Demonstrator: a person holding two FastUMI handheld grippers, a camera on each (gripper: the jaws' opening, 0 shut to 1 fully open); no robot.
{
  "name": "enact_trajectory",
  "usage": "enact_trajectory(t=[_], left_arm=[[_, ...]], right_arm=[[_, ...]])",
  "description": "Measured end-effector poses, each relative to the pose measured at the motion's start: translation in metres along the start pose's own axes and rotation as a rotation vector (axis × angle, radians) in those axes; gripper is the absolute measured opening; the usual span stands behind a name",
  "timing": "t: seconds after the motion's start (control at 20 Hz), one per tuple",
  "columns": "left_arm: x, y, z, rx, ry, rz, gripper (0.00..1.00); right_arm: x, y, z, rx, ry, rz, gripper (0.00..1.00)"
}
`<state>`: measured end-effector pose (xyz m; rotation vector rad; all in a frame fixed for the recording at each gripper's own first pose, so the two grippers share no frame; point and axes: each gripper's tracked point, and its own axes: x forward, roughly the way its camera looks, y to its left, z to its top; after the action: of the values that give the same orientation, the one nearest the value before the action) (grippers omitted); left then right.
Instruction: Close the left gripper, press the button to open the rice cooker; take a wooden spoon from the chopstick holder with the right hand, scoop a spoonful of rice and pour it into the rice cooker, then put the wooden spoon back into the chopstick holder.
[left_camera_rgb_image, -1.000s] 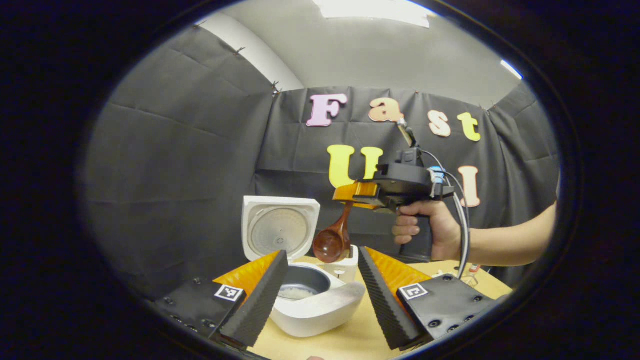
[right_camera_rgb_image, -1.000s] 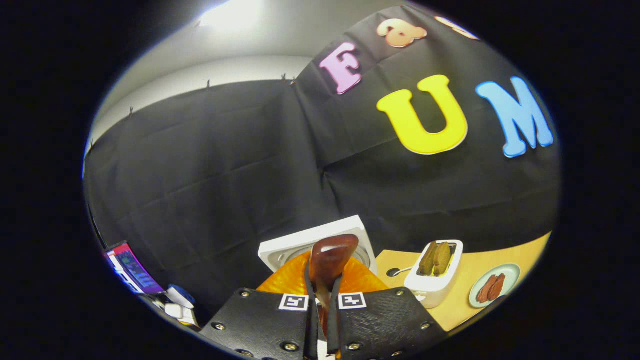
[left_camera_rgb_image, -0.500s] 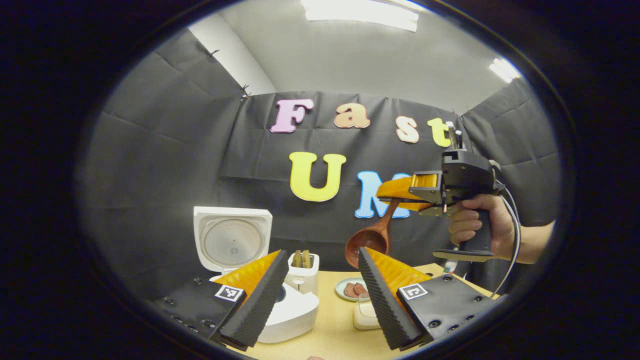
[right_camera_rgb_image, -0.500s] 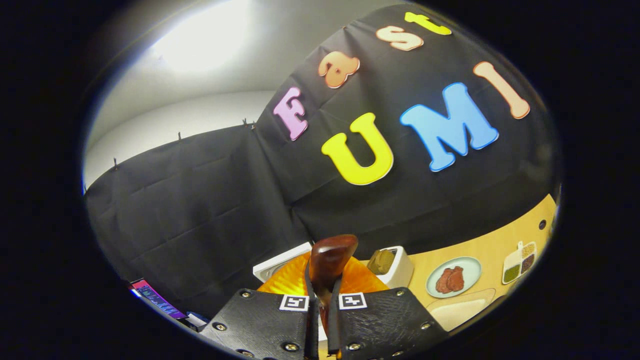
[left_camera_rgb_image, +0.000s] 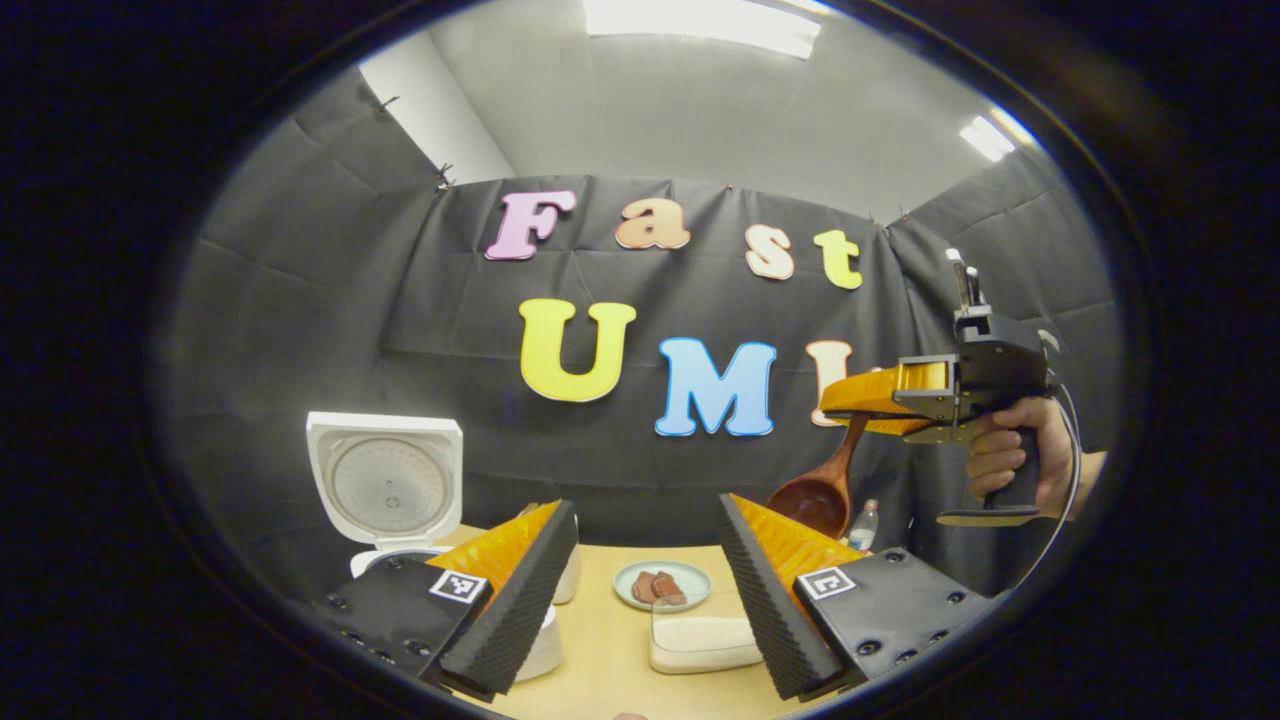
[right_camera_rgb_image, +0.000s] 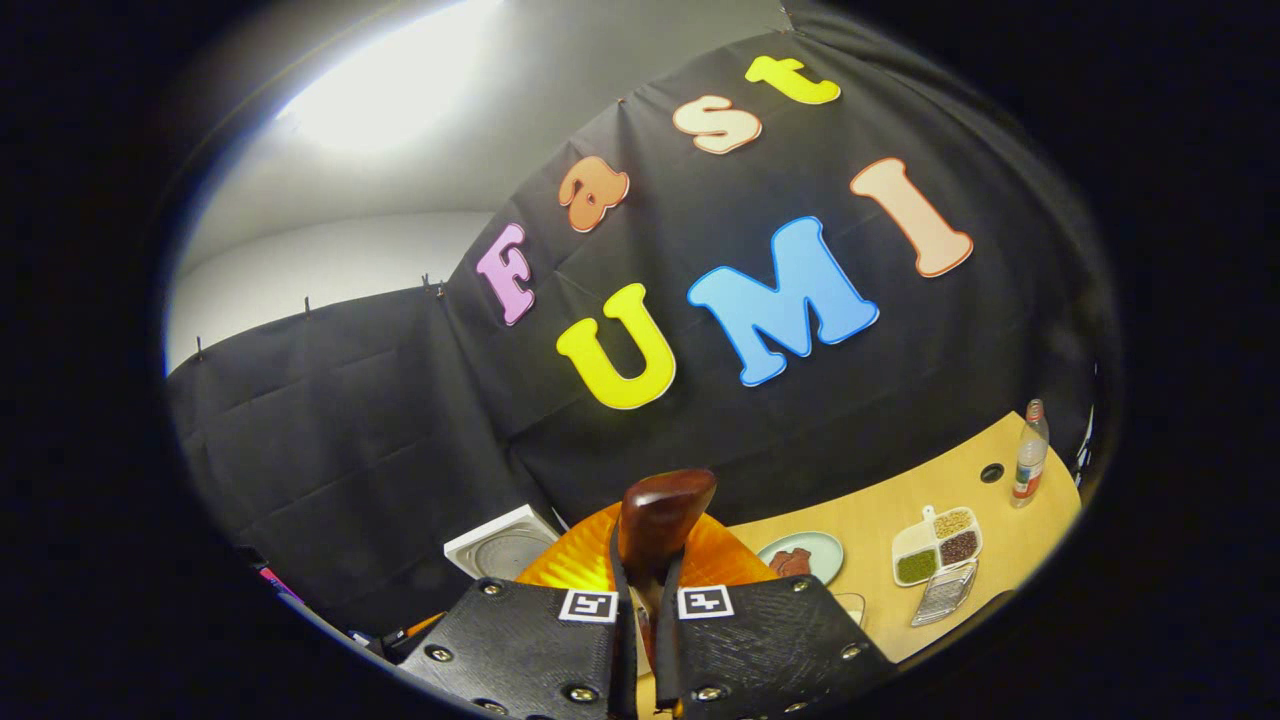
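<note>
Hanging bowl-down, wooden spoon (left_camera_rgb_image: 822, 492), handle between right gripper (right_camera_rgb_image: 640, 640) fingers.

The left gripper (left_camera_rgb_image: 645, 590) is holding level with its jaws standing wide apart, nothing between them. The right gripper (right_camera_rgb_image: 640, 610), gripped by a hand (left_camera_rgb_image: 1010, 460) raised high, is clamping its jaws tight on a wooden spoon (right_camera_rgb_image: 655, 520).

Left gripper view is looking level across the table (left_camera_rgb_image: 600, 640) toward the far wall, from low and near. Right gripper view is looking from higher, tilted, facing the same wall. Both are sharing the cooker (left_camera_rgb_image: 385, 490) (right_camera_rgb_image: 500, 548) and plate (left_camera_rgb_image: 662, 585) (right_camera_rgb_image: 800, 556).
</note>
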<state>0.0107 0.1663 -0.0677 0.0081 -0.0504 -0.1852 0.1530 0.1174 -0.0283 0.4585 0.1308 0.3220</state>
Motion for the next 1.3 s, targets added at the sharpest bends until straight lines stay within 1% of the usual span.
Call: enact_trajectory(t=[0.1,0.15,0.25,0.4,0.45,0.6,0.7,0.85,0.95,1.0,1.05,1.3], left_arm=[[0.009,-0.011,0.000,0.003,0.008,-0.009,0.99],[0.013,-0.015,0.001,0.009,0.010,-0.012,0.96],[0.021,-0.022,0.004,0.022,0.016,-0.015,0.98],[0.032,-0.033,0.005,0.021,0.026,-0.021,0.96],[0.036,-0.036,0.006,0.018,0.030,-0.025,0.97],[0.047,-0.044,0.008,0.028,0.038,-0.031,0.98],[0.050,-0.048,0.007,0.045,0.040,-0.035,0.98],[0.053,-0.054,0.001,0.062,0.047,-0.037,0.98],[0.051,-0.055,-0.006,0.073,0.063,-0.027,0.97],[0.050,-0.055,-0.009,0.073,0.073,-0.023,0.96],[0.050,-0.057,-0.011,0.077,0.077,-0.018,0.97],[0.053,-0.063,-0.011,0.095,0.086,0.012,0.97]], right_arm=[[-0.005,-0.019,0.005,0.006,-0.010,-0.025,0.07],[-0.007,-0.031,0.007,0.009,-0.015,-0.041,0.07],[-0.011,-0.053,0.013,0.016,-0.022,-0.076,0.07],[-0.019,-0.087,0.020,0.042,-0.034,-0.136,0.07],[-0.021,-0.097,0.022,0.046,-0.040,-0.158,0.07],[-0.024,-0.113,0.029,0.043,-0.055,-0.222,0.07],[-0.027,-0.129,0.024,0.042,-0.067,-0.263,0.07],[-0.029,-0.164,0.012,0.033,-0.066,-0.333,0.08],[-0.030,-0.185,0.002,0.024,-0.058,-0.364,0.07],[-0.031,-0.198,-0.012,0.025,-0.055,-0.385,0.07],[-0.031,-0.206,-0.021,0.028,-0.049,-0.402,0.07],[-0.023,-0.246,-0.052,0.025,-0.014,-0.474,0.07]])
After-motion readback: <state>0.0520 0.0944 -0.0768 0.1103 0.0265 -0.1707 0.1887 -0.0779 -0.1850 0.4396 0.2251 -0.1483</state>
